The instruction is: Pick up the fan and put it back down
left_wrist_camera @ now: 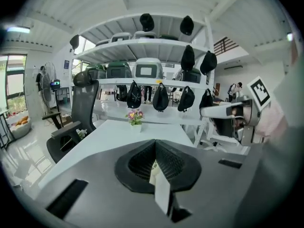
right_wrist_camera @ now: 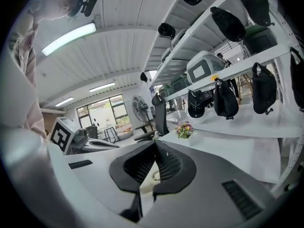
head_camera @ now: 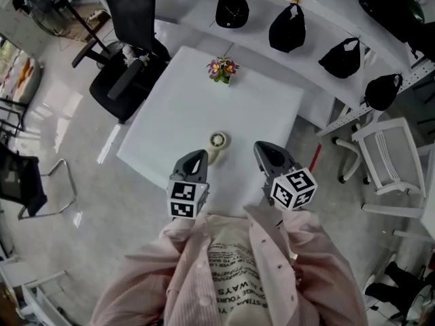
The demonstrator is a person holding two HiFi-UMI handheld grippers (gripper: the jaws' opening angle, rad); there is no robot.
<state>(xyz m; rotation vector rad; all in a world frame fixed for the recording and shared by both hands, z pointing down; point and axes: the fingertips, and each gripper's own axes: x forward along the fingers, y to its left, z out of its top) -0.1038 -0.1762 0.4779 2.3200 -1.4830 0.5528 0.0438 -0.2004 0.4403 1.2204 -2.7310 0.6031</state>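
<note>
Far to the left of the fan (head_camera: 217,140) a black office chair (head_camera: 126,53) is pushed up against the corner of the white worktop (head_camera: 258,107). My left tongs (head_camera: 197,156) hang just on the near-left side of the fan, over the near edge of the worktop. In the left gripper view these tongs (left_wrist_camera: 155,151) are pressed fully together and grip nothing; only a cream sliver shows through the slit beneath them.

The fan itself is a small cream thing with a round head, sitting on the worktop between my two tongs. Its stem runs back toward the left tip, and I cannot tell whether the two touch. Straight beyond the fan, near the far edge, stands a little pot of pink and yellow flowers (head_camera: 223,70).

Near the fan, on its right, are my right tongs (head_camera: 266,149). In the right gripper view they (right_wrist_camera: 155,151) are also closed with nothing held, and the fan's ring (right_wrist_camera: 154,176) peeps through the gap below. Well off to the fan's right stands a white chair (head_camera: 391,158), and black bags (head_camera: 287,29) lie on the shelf behind.
</note>
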